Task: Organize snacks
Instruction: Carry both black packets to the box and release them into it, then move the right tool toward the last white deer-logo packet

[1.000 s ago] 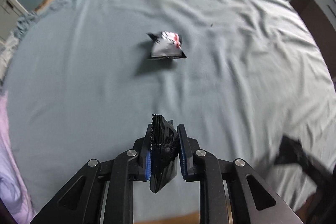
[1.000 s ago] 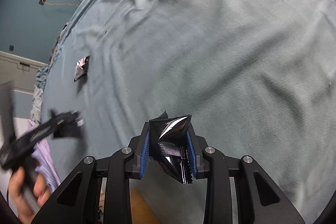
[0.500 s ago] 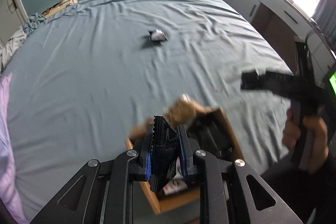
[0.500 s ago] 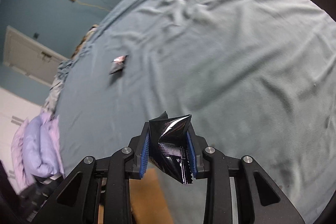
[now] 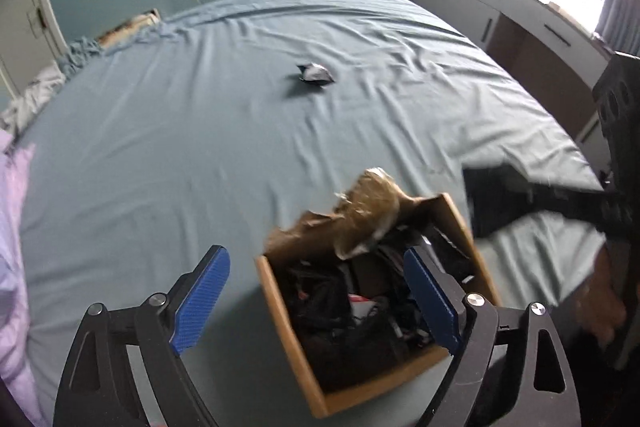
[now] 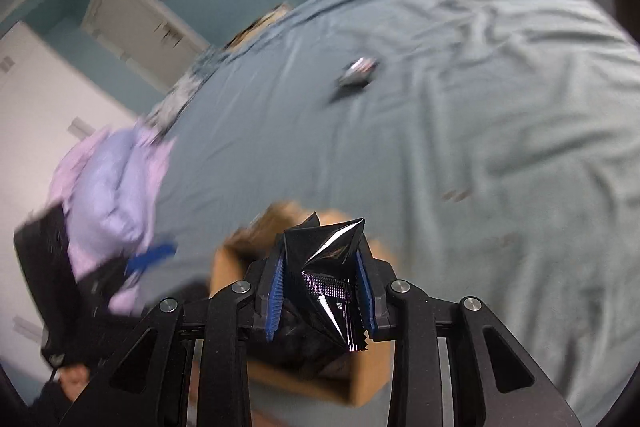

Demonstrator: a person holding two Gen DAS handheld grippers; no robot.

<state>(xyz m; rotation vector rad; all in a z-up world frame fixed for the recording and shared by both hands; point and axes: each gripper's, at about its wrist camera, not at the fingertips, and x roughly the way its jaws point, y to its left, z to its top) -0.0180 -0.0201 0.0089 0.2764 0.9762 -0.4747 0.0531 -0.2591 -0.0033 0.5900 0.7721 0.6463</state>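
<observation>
My right gripper [image 6: 322,291] has its jaws clamped on a black shiny snack packet [image 6: 326,263]. The cardboard box [image 6: 360,387] sits right under that packet, low and in front of me, at the near edge of the bed [image 6: 480,147]. So the packet only has to go down a little way to land inside. It stands up tall between the jaws, with its pointy top up and its zigzag end hanging down toward the box.

My left gripper [image 5: 316,303] is above the same box [image 5: 280,311], seen from its own side. Its jaws are opening wide and nothing is between them. I can see dark packets piled inside the box, and a torn brown flap [image 5: 360,215] sticks up at its far side.

One more snack packet [image 5: 315,73], silver and dark, lies far out in the middle of the bed, well away from both grippers. I think the empty left one should go for it.

My right hand points only a little downward. I think it must tip lower over the box before letting go, and keep clear of the flap.
</observation>
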